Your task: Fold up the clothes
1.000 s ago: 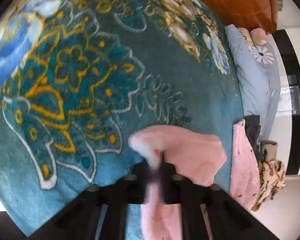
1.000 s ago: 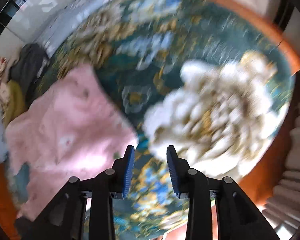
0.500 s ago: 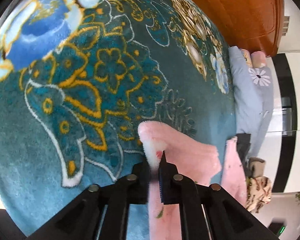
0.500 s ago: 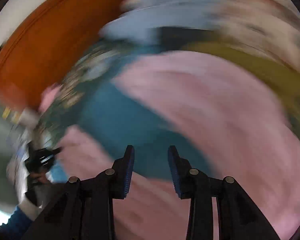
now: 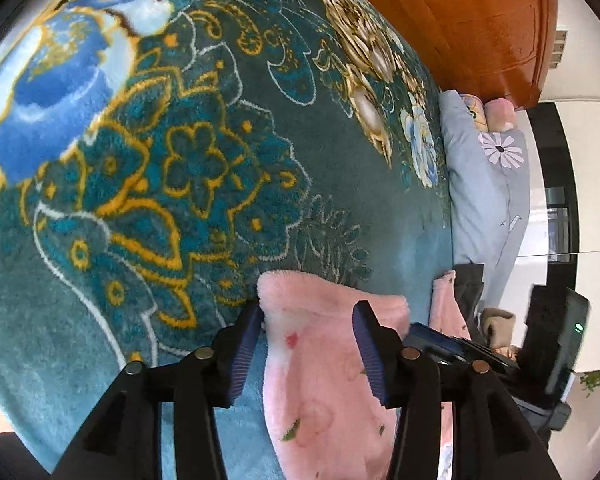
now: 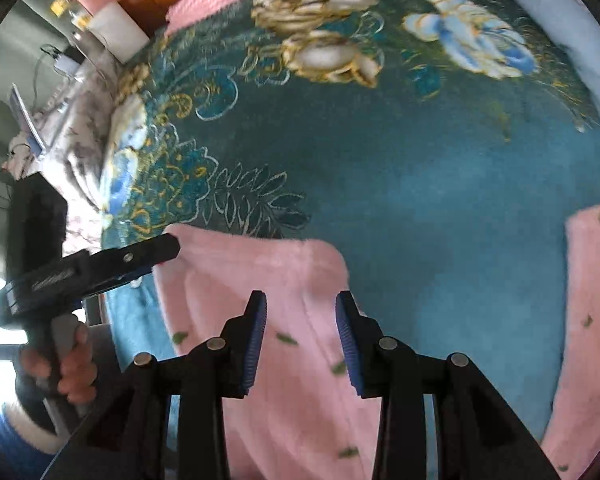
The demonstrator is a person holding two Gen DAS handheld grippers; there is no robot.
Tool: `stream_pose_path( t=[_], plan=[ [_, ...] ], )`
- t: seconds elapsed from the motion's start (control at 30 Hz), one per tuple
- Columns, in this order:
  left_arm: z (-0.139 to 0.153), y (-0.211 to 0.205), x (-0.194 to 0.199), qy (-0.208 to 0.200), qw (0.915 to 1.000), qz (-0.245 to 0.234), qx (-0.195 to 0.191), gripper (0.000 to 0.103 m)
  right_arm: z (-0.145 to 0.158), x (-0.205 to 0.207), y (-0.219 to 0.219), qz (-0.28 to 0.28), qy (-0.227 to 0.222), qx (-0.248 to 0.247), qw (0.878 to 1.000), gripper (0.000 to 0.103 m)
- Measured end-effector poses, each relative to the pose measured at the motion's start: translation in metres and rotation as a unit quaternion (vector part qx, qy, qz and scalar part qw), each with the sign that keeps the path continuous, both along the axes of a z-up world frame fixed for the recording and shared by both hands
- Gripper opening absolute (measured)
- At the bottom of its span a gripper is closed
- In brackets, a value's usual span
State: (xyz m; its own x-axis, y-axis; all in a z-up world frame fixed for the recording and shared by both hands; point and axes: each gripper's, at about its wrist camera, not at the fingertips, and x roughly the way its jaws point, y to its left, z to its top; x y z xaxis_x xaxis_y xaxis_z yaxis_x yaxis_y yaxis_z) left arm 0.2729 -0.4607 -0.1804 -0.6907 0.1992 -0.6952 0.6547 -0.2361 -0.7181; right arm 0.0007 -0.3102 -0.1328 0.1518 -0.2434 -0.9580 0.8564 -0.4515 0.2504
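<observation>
**Pink fleece garment released on the bed**

Fleece, pink and printed with small green leaves and red marks, lies flat on the teal floral blanket that covers the bed. This pink garment reaches up between the fingers of the left gripper, its fluffy folded edge just past the fingertips. The left fingers have just been opening; they now stand apart on either side of the cloth, the left blue pad just beside its edge and the right one over its surface, neither pressing it.

From the right wrist camera, the same garment spreads beneath the right gripper, whose blue-padded fingers are parted at a moderate gap with nothing clamped between them; they hover over the fleece. At the left of that view the left gripper shows in profile, its tip at the garment's upper left corner, with the person's hand wrapped round the handle.

A second pink piece lies at the right edge of the blanket, well apart from the first. A pale blue pillow with a daisy print sits along the far side, below an orange wooden headboard.
</observation>
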Motion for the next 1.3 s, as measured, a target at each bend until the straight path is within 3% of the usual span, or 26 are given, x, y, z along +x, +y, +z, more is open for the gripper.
stream_pose_path(
  t=[0.1, 0.13, 0.17, 0.27, 0.4, 0.47, 0.6, 0.63, 0.67, 0.7, 0.73, 0.8, 0.97, 1.07, 1.17, 1.3],
  plan=[
    [-0.002, -0.002, 0.004, 0.010, 0.9999, 0.002, 0.007, 0.052, -0.009, -0.001, -0.008, -0.004, 0.003, 0.028, 1.000, 0.036],
    [-0.002, -0.002, 0.004, 0.013, 0.9999, 0.001, 0.008, 0.052, -0.011, -0.001, -0.010, -0.003, 0.006, 0.034, 0.999, 0.026],
    [-0.002, -0.003, 0.005, 0.016, 0.9998, 0.001, 0.009, 0.052, -0.012, -0.001, -0.011, -0.004, 0.010, 0.040, 0.999, 0.005],
    [-0.003, -0.003, 0.007, 0.025, 0.9996, 0.000, 0.013, 0.053, -0.008, 0.000, -0.013, 0.002, 0.025, 0.044, 0.999, 0.005],
    [-0.006, -0.001, 0.010, 0.042, 0.9990, 0.002, 0.013, 0.057, 0.035, -0.004, -0.009, 0.011, 0.029, -0.029, 0.999, 0.004],
    [-0.010, 0.000, 0.008, 0.048, 0.9986, 0.010, 0.021, 0.058, 0.047, -0.013, -0.010, 0.005, 0.043, -0.042, 0.998, 0.004],
    [-0.012, -0.002, 0.001, 0.050, 0.9979, 0.024, 0.033, 0.053, 0.023, -0.026, -0.008, -0.003, 0.047, 0.002, 0.999, 0.004],
    [-0.010, -0.001, -0.002, 0.042, 0.9985, 0.025, 0.024, 0.048, 0.021, -0.028, -0.008, -0.007, 0.045, 0.001, 0.999, 0.004],
    [-0.009, -0.002, -0.004, 0.030, 0.9992, 0.025, 0.012, 0.023, 0.022, -0.030, -0.007, -0.013, 0.040, -0.004, 0.999, 0.004],
    [-0.007, -0.002, -0.006, 0.023, 0.9993, 0.028, 0.009, 0.007, 0.024, -0.031, -0.008, -0.016, 0.038, -0.008, 0.999, 0.004],
    [-0.005, -0.002, -0.007, 0.016, 0.9994, 0.031, 0.006, 0.006, 0.027, -0.031, -0.008, -0.015, 0.040, -0.010, 0.999, 0.004],
    [0.014, -0.001, -0.002, 0.041, 0.9983, 0.042, -0.007, 0.006, 0.034, -0.029, -0.008, -0.006, 0.046, -0.015, 0.999, 0.004],
    [0.058, -0.004, 0.014, 0.046, 0.9952, 0.036, -0.078, 0.006, 0.059, -0.021, -0.010, 0.019, 0.039, -0.074, 0.996, 0.004],
    [0.027, -0.011, 0.002, -0.018, 0.9973, 0.021, -0.068, 0.006, 0.018, -0.025, -0.031, 0.018, 0.046, -0.022, 0.999, 0.004],
    [0.014, -0.014, 0.002, -0.035, 0.9972, 0.010, -0.065, 0.006, -0.013, -0.029, -0.039, 0.005, 0.030, 0.007, 0.999, 0.004],
    [0.017, -0.017, 0.000, -0.023, 0.9980, -0.010, -0.058, 0.011, -0.012, -0.026, -0.036, 0.028, 0.022, -0.009, 0.999, 0.006]
  ],
)
